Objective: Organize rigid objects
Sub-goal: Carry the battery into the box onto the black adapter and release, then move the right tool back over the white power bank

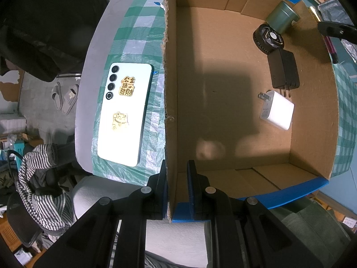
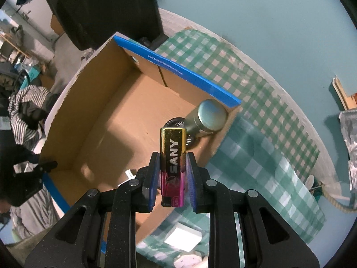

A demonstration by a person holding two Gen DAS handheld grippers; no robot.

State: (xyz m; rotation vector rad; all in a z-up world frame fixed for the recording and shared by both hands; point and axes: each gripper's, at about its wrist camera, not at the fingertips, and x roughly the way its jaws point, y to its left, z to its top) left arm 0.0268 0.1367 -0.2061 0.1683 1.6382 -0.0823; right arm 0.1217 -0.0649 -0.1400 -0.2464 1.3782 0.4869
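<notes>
While the left gripper [image 1: 177, 189] stands clamped on the cardboard box [image 1: 223, 116] wall at lower centre, the left wrist view shows a tin [image 1: 281, 17], fan [image 1: 267, 39], black adapter [image 1: 283, 71] and white charger [image 1: 277, 109] inside at right; a phone [image 1: 125, 114] remains outside at left; the floor's left half is free. Right wrist view: the right gripper [image 2: 173, 174] pinches a lighter [image 2: 173, 156] above the box's near rim; judged partly done.

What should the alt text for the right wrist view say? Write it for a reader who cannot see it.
The right gripper is shut on a gold and pink lighter marked SANY, above an open cardboard box on a green checked tablecloth. A round metal tin lies inside the box.
</notes>
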